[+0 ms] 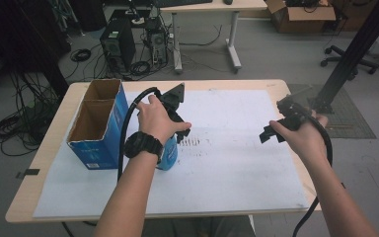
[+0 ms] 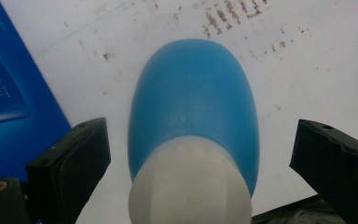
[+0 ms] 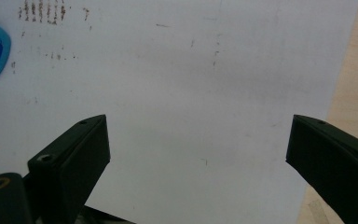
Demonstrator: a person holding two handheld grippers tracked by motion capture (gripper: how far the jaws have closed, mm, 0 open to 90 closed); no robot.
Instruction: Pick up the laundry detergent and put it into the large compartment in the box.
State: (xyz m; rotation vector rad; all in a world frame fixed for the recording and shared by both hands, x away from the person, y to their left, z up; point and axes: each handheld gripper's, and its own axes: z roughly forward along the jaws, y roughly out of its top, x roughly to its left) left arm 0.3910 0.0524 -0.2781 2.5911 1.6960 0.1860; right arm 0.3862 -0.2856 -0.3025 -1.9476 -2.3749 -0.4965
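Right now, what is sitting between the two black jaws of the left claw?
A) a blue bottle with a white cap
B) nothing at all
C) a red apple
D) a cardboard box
A: in the left gripper view the blue bottle with its white cap sits between the open jaws of the left claw, which stand apart from its sides; the blue box is off to one side.

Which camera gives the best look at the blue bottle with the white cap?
The left gripper view: the blue bottle sits centred, close up, between the open jaws. The high view shows just its base below the left hand; the right gripper view catches a blue sliver at the edge.
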